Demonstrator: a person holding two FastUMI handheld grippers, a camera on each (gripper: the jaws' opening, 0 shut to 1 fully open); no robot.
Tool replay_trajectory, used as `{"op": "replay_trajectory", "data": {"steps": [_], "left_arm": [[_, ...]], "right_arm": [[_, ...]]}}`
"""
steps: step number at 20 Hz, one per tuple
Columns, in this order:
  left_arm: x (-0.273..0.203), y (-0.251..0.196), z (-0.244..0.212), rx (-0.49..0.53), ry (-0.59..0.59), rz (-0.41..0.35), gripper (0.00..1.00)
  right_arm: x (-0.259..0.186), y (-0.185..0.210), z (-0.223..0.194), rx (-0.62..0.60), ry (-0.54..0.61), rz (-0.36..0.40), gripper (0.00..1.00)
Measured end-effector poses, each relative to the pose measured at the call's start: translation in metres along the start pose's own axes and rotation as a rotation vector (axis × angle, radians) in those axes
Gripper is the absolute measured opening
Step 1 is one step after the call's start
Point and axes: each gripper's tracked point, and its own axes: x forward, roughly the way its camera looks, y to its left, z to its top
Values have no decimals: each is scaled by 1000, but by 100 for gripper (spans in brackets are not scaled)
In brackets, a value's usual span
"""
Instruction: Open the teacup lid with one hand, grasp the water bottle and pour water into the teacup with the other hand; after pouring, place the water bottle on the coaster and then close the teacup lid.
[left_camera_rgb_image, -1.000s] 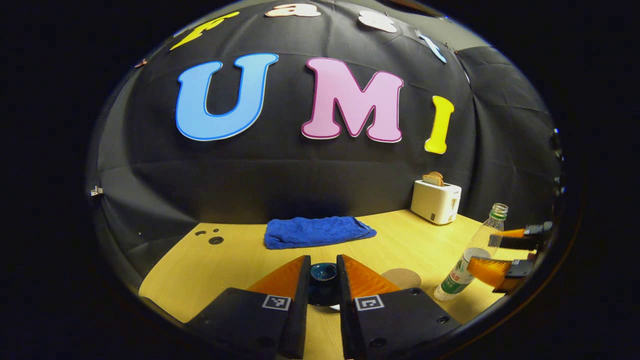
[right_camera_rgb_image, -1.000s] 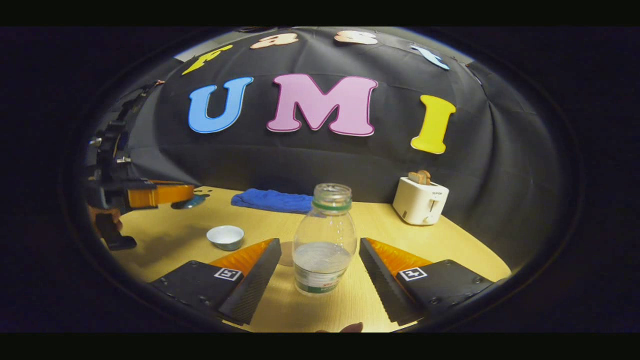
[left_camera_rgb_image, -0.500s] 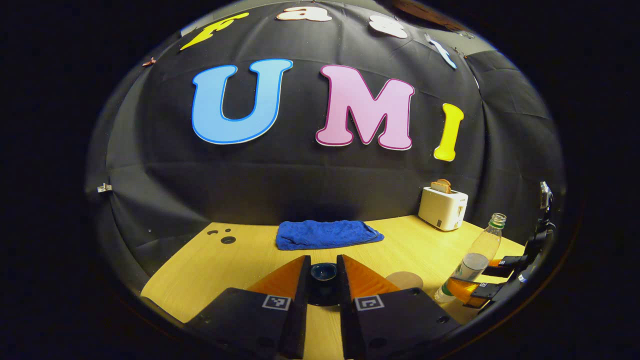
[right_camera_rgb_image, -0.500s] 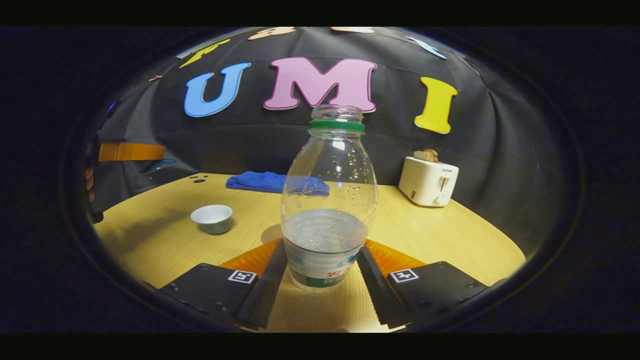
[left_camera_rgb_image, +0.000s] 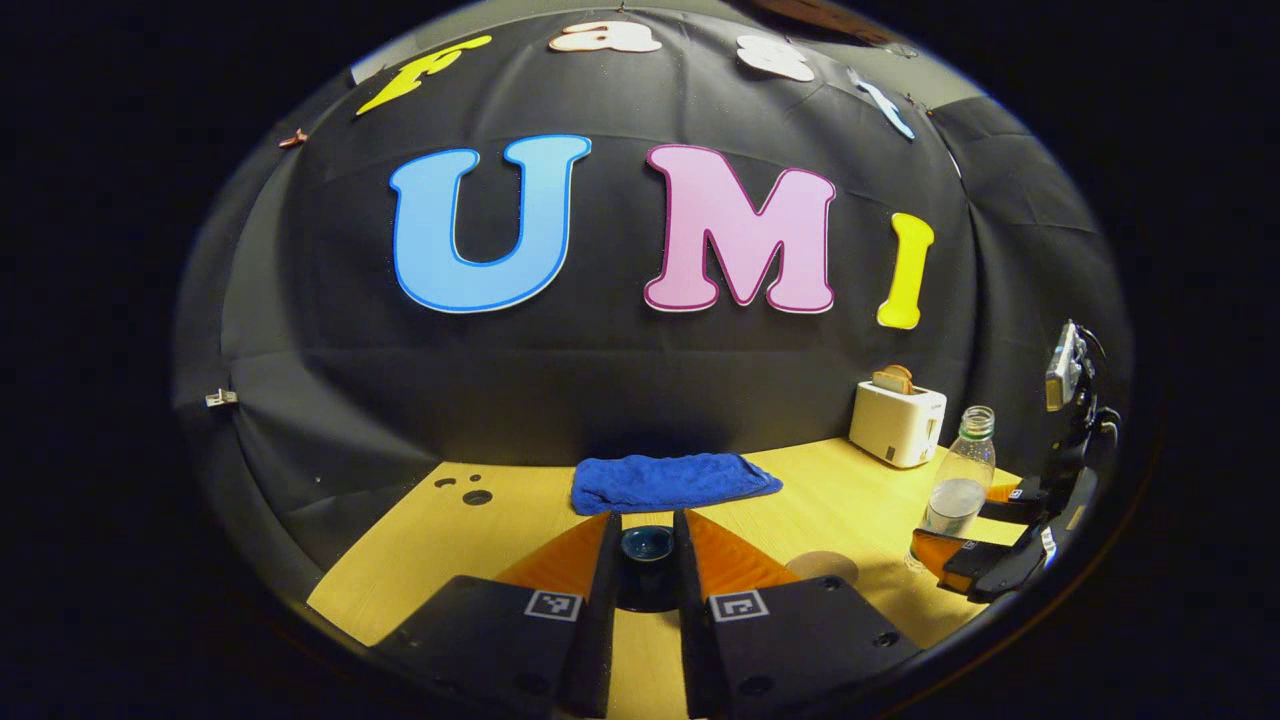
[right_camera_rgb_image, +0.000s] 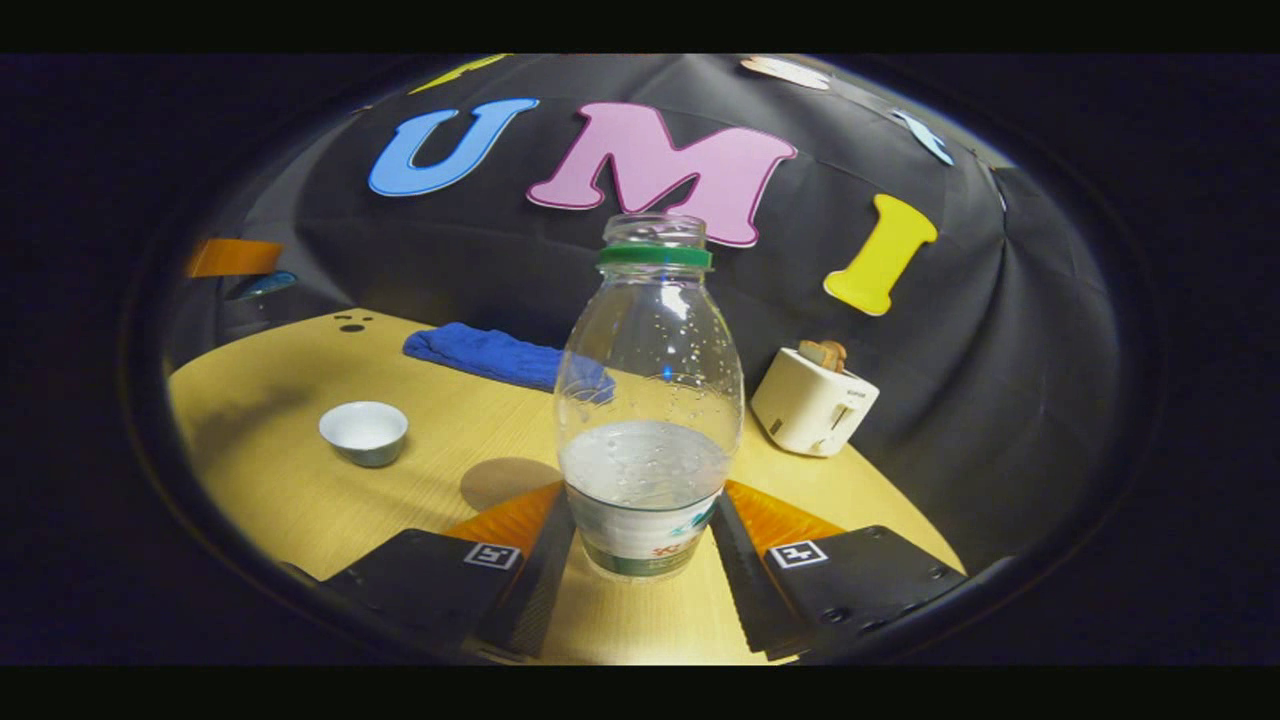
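Observation:
My left gripper (left_camera_rgb_image: 647, 562) is shut on the dark blue teacup lid (left_camera_rgb_image: 647, 544) and holds it above the table. In the right gripper view, the white teacup (right_camera_rgb_image: 364, 431) stands uncovered on the table at the left. My right gripper (right_camera_rgb_image: 640, 552) is shut on the lower part of the clear water bottle (right_camera_rgb_image: 650, 400), which is uncapped, upright and about a third full. The round coaster (right_camera_rgb_image: 505, 480) lies just left of the bottle. In the left gripper view the bottle (left_camera_rgb_image: 962, 470) stands far right in the right gripper (left_camera_rgb_image: 957, 517), with the coaster (left_camera_rgb_image: 822, 566) beside it.
A folded blue towel (left_camera_rgb_image: 675, 480) lies at the back of the wooden table (right_camera_rgb_image: 300, 500). A white toaster (right_camera_rgb_image: 812, 402) with bread stands at the back right. One of the left gripper's fingers (right_camera_rgb_image: 235, 258) shows at the upper left of the right gripper view.
My right gripper moved in around the bottle and closed on it; its view has since tilted. The left gripper kept the lid and rose slightly.

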Motion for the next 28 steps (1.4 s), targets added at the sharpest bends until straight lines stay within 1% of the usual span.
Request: {"op": "replay_trajectory", "data": {"steps": [3,4,5,6,8,9,10,11,12,14,15,16,19,20,21,22,25,28], "left_arm": [[-4,7,4,15,-6,15,32],[-5,9,4,18,-7,18,29],[-7,11,4,18,-8,21,32],[-9,14,4,16,-9,25,29],[-12,19,3,19,-11,34,29],[-12,22,3,24,-11,41,32],[-15,26,2,28,-11,46,29],[-15,28,1,28,-9,49,32],[-18,31,-2,28,-8,53,29],[-21,37,-5,31,-4,63,29],[-23,39,-5,32,-2,69,28],[-24,41,-8,32,1,75,32],[-25,47,-10,21,6,91,32],[-27,49,-11,17,6,95,28],[-26,50,-11,13,7,99,28],[-27,51,-13,7,7,101,32],[-25,55,-15,-2,10,117,32],[-24,57,-15,-15,7,126,32]], "right_arm": [[8,-7,16,-171,-26,-54,75],[10,-7,20,-227,-32,-62,75],[13,-2,24,-273,-39,-61,75],[16,3,25,-308,-42,-58,75],[17,10,26,-374,-39,-59,75],[17,13,28,-410,-43,-62,75],[19,18,30,-447,-50,-59,75],[23,22,32,-484,-53,-59,75],[24,24,33,-524,-58,-61,75],[29,32,37,-610,-71,-55,75],[31,35,38,-652,-77,-55,72],[32,36,37,-690,-80,-53,75],[41,40,36,-754,-70,-43,75],[45,42,35,-776,-65,-39,75],[49,43,35,-800,-61,-41,74],[52,45,32,-824,-62,-38,75],[58,52,27,-877,-61,-26,75],[64,57,23,-961,-66,-22,74]]}}
